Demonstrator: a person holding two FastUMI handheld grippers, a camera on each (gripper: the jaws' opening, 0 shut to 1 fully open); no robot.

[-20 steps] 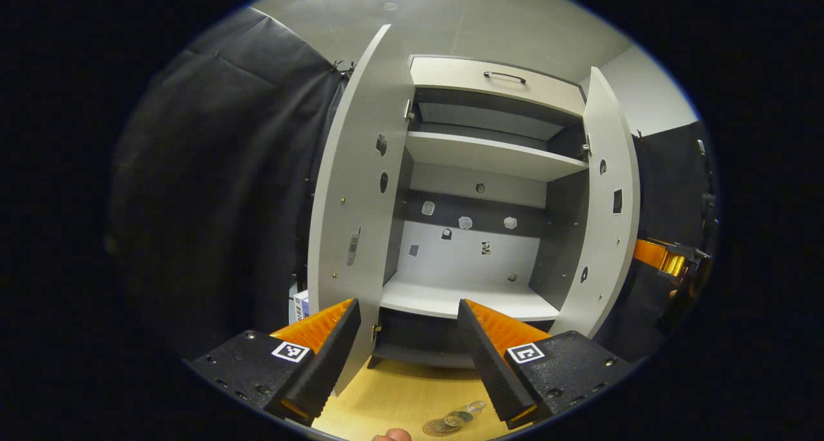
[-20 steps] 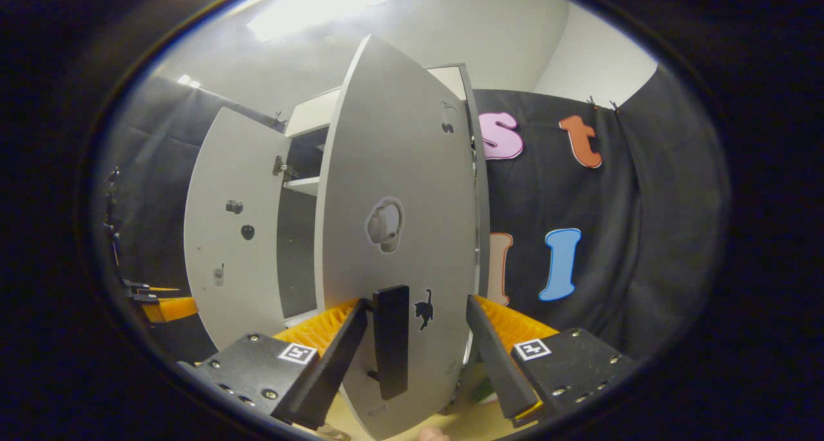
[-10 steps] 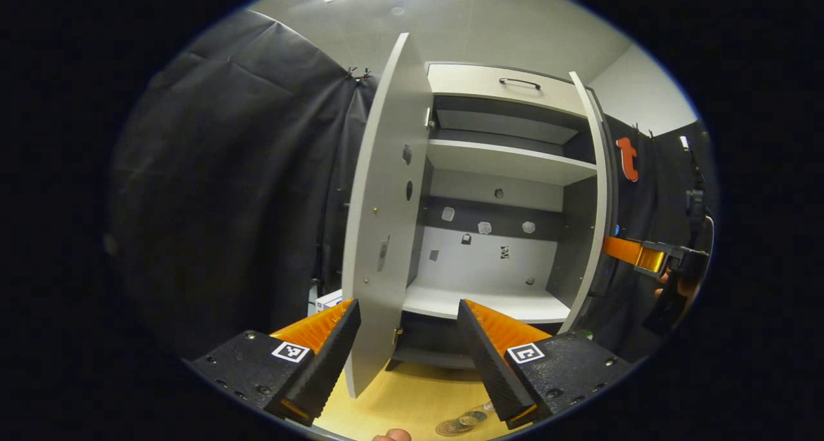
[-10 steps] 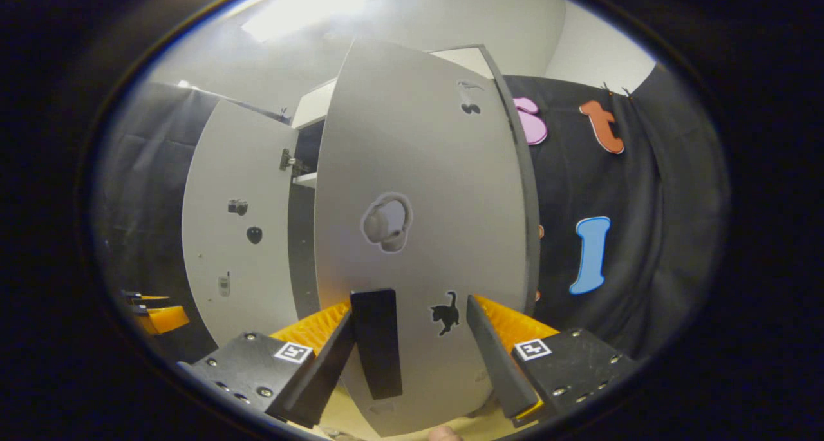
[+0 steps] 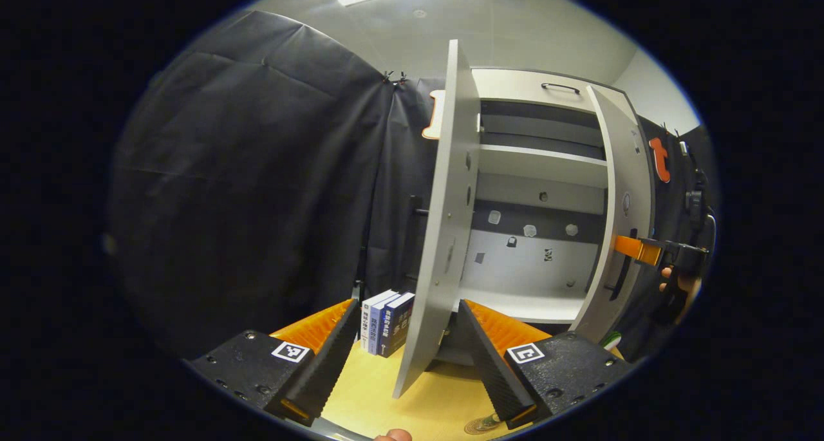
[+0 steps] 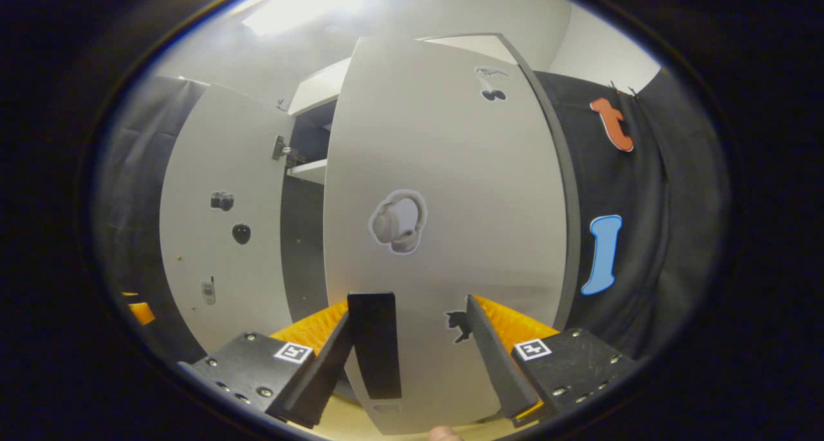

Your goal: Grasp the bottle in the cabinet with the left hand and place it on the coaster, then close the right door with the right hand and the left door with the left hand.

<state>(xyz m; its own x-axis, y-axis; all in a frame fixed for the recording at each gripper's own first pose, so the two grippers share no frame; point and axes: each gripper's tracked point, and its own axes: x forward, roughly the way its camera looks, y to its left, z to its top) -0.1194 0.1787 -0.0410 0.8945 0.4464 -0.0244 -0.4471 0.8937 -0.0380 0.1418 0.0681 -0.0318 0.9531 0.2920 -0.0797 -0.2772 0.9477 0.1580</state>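
Note:
In the left gripper view the white cabinet [image 5: 534, 164] stands ahead with bare shelves. Its left door [image 5: 441, 235] is edge-on, its lower edge rising between the fingers of my open left gripper [image 5: 405, 364]. A round coaster [image 5: 479, 425] with something clear on it peeks out at the bottom, mostly hidden by my finger. The right door [image 5: 621, 190] is half swung in, with the other gripper's finger [image 5: 634, 248] against it. In the right gripper view my open right gripper [image 6: 405, 357] is at the right door's [image 6: 450, 170] outer face, straddling its black handle [image 6: 374, 344].
Several books [image 5: 386, 322] stand on the wooden tabletop [image 5: 380, 396] left of the cabinet. A hand [image 5: 676, 283] holds the other gripper at the far right. The left door's inner face [image 6: 219, 235] stands wide open in the right gripper view.
The right door has swung further toward the cabinet with my right gripper at its handle. My left gripper has moved left, so the left door now shows edge-on and the books have come into view.

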